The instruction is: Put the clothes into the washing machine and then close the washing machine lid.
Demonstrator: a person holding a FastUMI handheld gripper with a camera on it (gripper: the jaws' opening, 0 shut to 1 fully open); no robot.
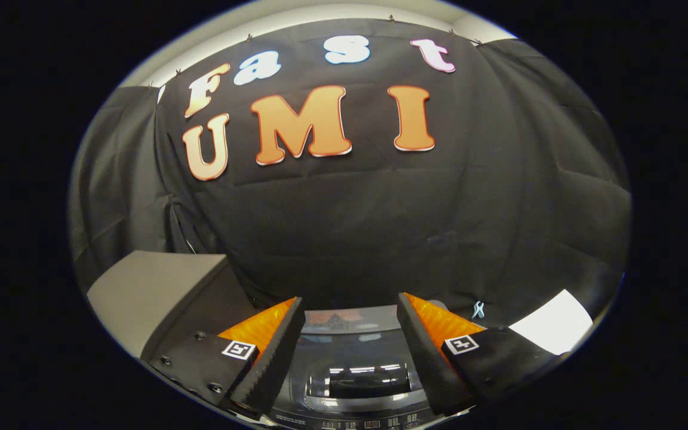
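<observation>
Black cloth wall (380,227) takes up most of what I see, straight ahead at 12 o'clock behind everything. Next down in size: a grey box-like unit (153,286) at about 9 o'clock of the gripper, sitting against the cloth, top face flat and bare. Washing machine (350,382) is directly below and between the fingers, at 6 o'clock; I'm looking down on its top. The washing machine lid (359,373) is down, glossy dark panel reflecting ceiling lights, with the control strip nearest me along the front edge. A white sheet-like patch (553,328) sits at 3 o'clock, just past the right finger; can't tell what it is. A small pale clip (478,309) hangs on the cloth right beside it. Gripper (350,325) is spread wide, fingers (272,352) well apart, nothing between them, hovering above the lid without touching.
</observation>
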